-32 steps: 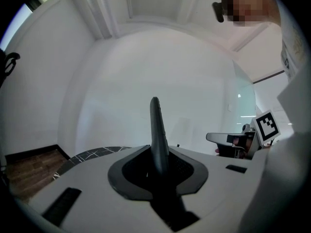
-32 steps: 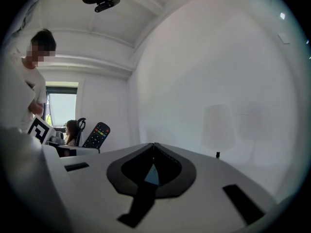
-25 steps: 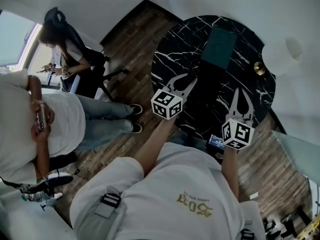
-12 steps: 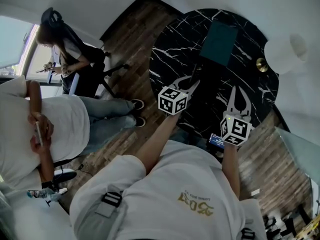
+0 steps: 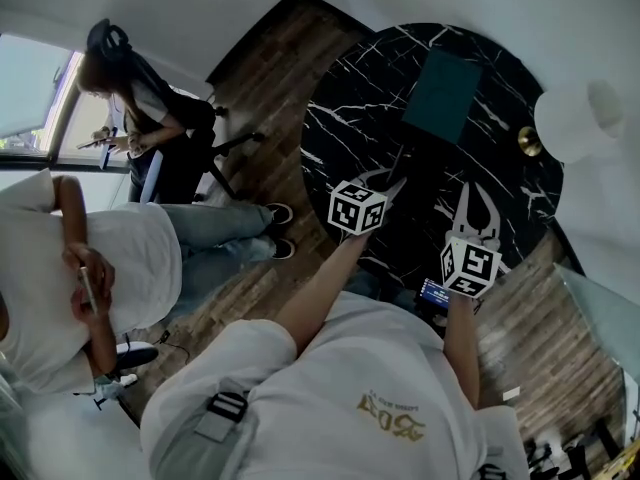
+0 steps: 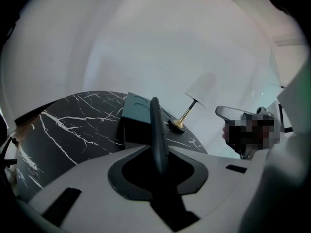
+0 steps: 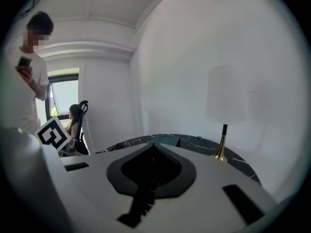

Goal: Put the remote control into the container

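A slim black remote control [image 6: 154,123] stands on edge between the jaws of my left gripper [image 6: 156,152], which is shut on it. In the head view the left gripper [image 5: 392,176] hangs over the near part of the round black marble table [image 5: 350,98], pointing toward the dark green container [image 5: 443,95] at the far side. Seen from the left gripper, the container [image 6: 138,118] lies just beyond the remote's tip. My right gripper [image 5: 468,193] is to the right, over the table's near edge, shut with nothing in it; its tips [image 7: 153,147] meet.
A lamp with a white shade [image 5: 575,118] and brass base [image 5: 528,140] stands at the table's right edge. One person sits in a chair [image 5: 130,108] at the far left and another stands holding a phone [image 5: 90,258]. A small lit device [image 5: 433,290] sits at the operator's waist.
Both grippers have sunk toward the table. The left one, still holding the remote, has shifted a little right and tilted further down.
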